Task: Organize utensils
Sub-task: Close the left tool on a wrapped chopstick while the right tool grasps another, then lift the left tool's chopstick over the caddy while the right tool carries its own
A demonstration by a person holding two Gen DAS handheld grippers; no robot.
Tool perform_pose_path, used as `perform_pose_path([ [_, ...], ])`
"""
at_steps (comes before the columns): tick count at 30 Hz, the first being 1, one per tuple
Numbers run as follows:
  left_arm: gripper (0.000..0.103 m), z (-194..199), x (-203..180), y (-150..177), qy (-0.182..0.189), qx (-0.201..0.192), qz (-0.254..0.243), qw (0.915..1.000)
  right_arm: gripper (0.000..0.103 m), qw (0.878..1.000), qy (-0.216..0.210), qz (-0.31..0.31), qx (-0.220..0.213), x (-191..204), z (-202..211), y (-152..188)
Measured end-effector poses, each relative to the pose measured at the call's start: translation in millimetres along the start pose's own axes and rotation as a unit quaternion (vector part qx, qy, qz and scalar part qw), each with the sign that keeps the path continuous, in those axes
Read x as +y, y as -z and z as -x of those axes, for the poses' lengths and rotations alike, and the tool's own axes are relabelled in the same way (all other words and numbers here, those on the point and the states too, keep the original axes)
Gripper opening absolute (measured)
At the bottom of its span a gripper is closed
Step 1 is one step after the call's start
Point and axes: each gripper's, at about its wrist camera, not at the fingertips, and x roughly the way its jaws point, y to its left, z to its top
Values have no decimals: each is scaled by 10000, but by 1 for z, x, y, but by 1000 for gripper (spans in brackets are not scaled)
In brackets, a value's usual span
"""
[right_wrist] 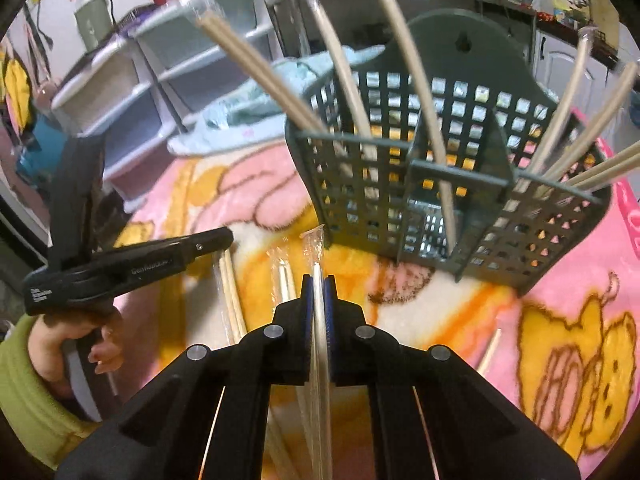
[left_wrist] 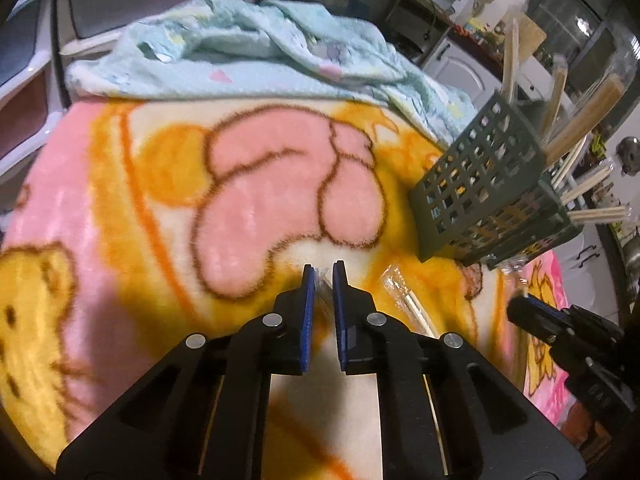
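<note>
A dark green perforated utensil caddy (right_wrist: pixel 452 168) stands on the blanket and holds several wrapped chopstick pairs (right_wrist: pixel 256 68); it also shows at the right of the left wrist view (left_wrist: pixel 488 188). My right gripper (right_wrist: pixel 319 280) is shut on a plastic-wrapped chopstick pair (right_wrist: pixel 316 248), its tip just short of the caddy's front wall. My left gripper (left_wrist: pixel 324 270) has its jaws close together around the end of a clear wrapped chopstick pair (left_wrist: pixel 322 288) on the blanket. More wrapped pairs (right_wrist: pixel 230 292) lie on the blanket between the grippers.
A pink and yellow cartoon blanket (left_wrist: pixel 160 208) covers the surface. A crumpled light blue blanket (left_wrist: pixel 256 52) lies at the far side. White drawer shelves (right_wrist: pixel 132 92) stand behind at the left. The left gripper's body (right_wrist: pixel 132 268) shows in the right wrist view.
</note>
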Motion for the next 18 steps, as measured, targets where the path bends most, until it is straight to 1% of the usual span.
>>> perform_pose_path([
  [5,5,32,-1,-2,-1,-372,-71,9993,5,9993,-173,-63,-332,-1,25,-2],
  [12,4,75,-23,-6,330,-793,-316,9958,5,9968,-263,-124,-745,-6,57,-7],
  [18,4,91,-47,-8,579,-953,-520,9924,5,9952,-212,-125,-945,-13,79,-3],
])
